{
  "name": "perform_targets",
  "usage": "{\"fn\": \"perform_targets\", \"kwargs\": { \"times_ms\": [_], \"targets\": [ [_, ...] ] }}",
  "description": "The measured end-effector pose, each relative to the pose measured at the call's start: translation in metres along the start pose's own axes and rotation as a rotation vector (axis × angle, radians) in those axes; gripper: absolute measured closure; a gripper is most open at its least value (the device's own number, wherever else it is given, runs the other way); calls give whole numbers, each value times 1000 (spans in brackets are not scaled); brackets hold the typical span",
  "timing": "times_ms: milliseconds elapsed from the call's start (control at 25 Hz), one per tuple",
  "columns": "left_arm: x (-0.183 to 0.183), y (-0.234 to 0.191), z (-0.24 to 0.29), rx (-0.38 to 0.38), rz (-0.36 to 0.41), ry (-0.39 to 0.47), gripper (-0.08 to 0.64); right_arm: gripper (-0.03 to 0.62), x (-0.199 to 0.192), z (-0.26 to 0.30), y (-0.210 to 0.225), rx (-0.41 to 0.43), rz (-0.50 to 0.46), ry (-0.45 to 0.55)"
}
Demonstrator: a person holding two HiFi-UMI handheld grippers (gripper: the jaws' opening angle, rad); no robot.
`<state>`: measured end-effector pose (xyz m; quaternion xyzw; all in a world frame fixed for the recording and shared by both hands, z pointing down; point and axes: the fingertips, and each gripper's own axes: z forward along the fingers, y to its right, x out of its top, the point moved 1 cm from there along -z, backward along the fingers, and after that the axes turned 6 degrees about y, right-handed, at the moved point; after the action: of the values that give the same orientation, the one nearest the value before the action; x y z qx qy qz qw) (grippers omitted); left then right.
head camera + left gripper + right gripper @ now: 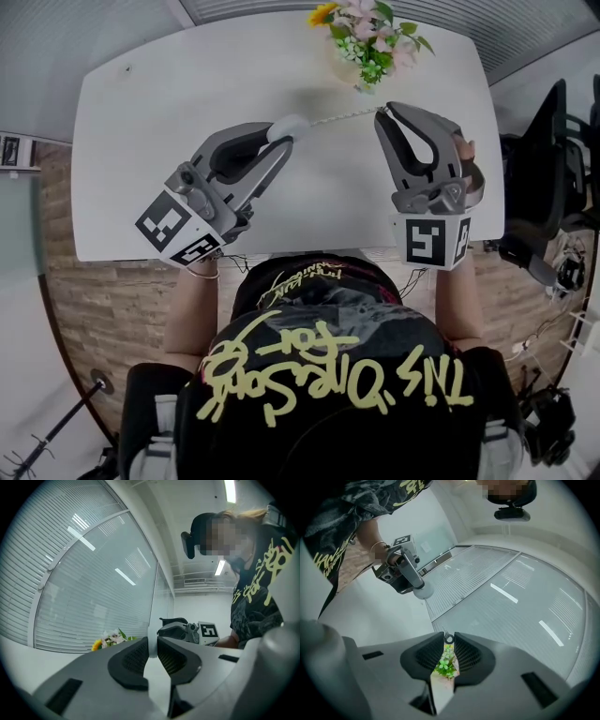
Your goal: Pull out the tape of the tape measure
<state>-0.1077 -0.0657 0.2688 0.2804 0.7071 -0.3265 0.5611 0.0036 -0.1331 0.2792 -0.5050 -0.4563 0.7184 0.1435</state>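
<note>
1. I have the left gripper (277, 134) held level and angled toward the right one, its jaws clamped on the tape measure (292, 122).
2. My right gripper (386, 112) points forward, its jaws pinching the tape's end ring (448, 637).
3. Both forearms reach forward, well apart.

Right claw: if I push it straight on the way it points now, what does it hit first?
Most likely the flowers: they show straight through the gap of the right claw, which is shut on the tape's end ring. How far off, I can't tell.
</note>
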Motion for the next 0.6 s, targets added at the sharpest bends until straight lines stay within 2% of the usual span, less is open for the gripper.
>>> {"fn": "perform_targets", "kwargs": {
  "times_ms": [600],
  "targets": [
    [-2,4,24,-2,7,-3,503,520,-1,0,0,41,-16,49]
  ]
}}
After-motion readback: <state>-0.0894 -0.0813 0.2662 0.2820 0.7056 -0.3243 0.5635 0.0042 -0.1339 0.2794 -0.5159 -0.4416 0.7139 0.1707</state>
